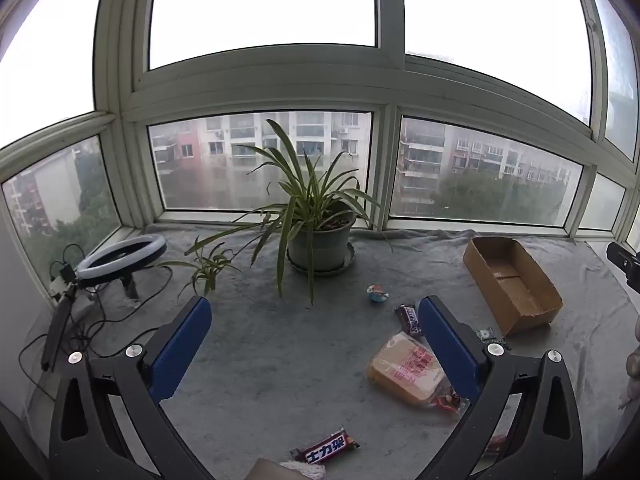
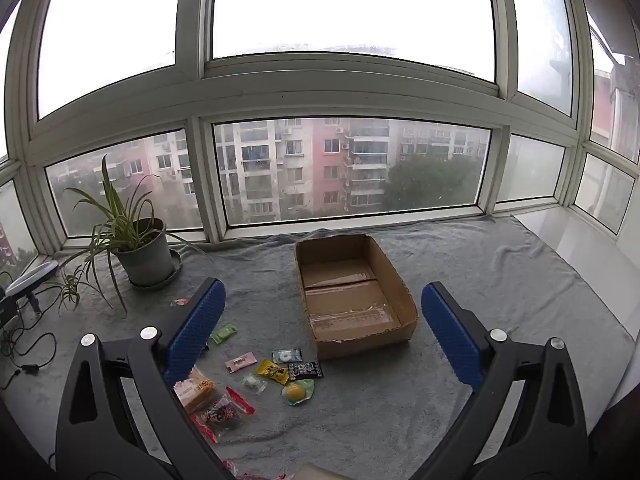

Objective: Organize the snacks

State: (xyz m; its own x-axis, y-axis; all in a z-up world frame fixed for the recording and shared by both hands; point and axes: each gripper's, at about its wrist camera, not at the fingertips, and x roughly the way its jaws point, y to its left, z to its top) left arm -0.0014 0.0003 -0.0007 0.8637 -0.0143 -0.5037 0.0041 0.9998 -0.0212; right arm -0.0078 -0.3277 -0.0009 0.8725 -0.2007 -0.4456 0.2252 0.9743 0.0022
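Grey cloth covers the window ledge. From my left wrist view, the left gripper is spread wide, holding nothing, above a bread packet and chocolate bar. From my right wrist view, the right gripper gapes around the cardboard box, small snacks just beside its near wall.

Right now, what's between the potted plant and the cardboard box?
Bare grey blanket, nothing else. The right wrist view shows the stretch from the green potted spider plant to the open brown cardboard box; the snack packets lie nearer the camera.
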